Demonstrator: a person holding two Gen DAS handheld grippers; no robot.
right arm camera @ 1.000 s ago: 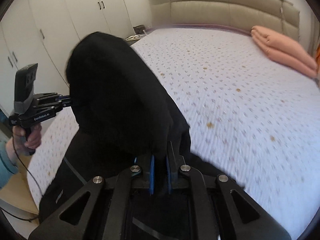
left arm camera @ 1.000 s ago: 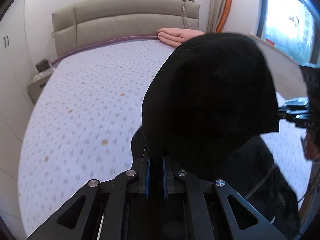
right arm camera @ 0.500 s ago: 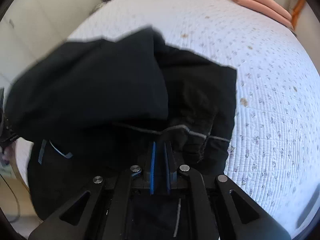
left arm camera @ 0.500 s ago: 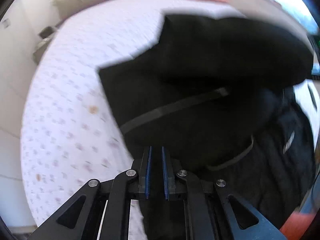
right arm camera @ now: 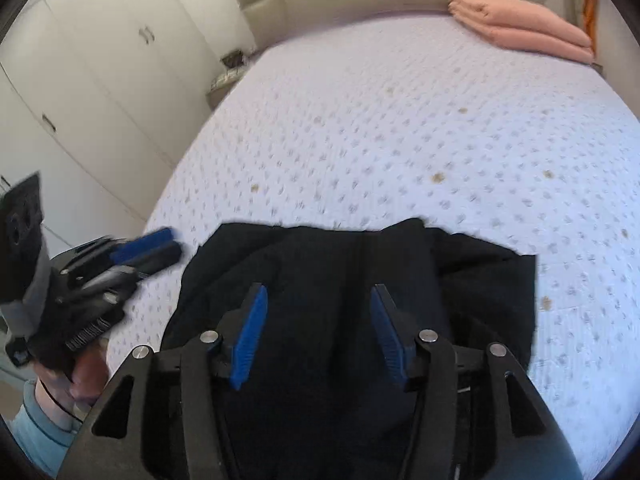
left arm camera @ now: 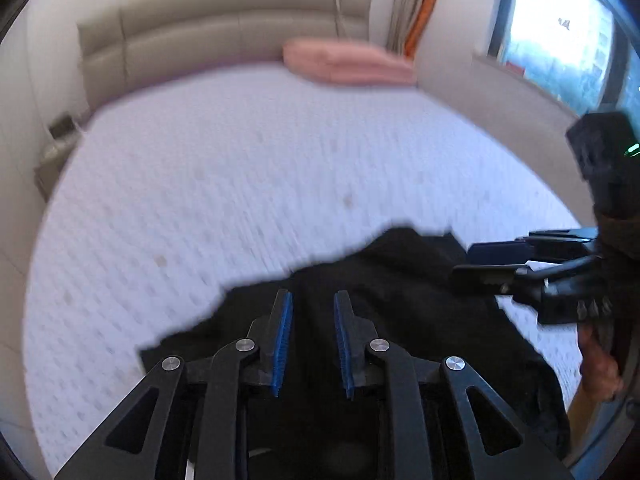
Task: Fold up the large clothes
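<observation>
**Both grippers free above the laid-down black garment**

Left wrist view: the left gripper (left arm camera: 311, 338) has its blue-padded fingers (left arm camera: 282, 344) parted with nothing between them, poised over the black garment (left arm camera: 392, 300), which lies in a low heap on the near part of the bed (left arm camera: 240, 184). The empty spread suggests the cloth has been let go so it can settle flat for the next fold. At the right edge the right gripper (left arm camera: 480, 264) reaches in over the garment's far right corner — its fingers look apart and empty. The picture is blurred. Beyond, a beige padded headboard (left arm camera: 224, 32), a folded pink blanket (left arm camera: 344, 62) at the far right, a curtain and a bright window (left arm camera: 560, 36).

Right wrist view: the right gripper (right arm camera: 316, 328) is spread wide, gripping nothing, directly above the garment, whose far edge runs roughly straight across the dotted lilac bedspread. The left gripper sits at the near left, just off the cloth — held by a hand in a light blue sleeve (right arm camera: 44, 432). White wardrobe doors (right arm camera: 100, 52) line the left wall; a bedside table (right arm camera: 228, 76) stands by the headboard
</observation>
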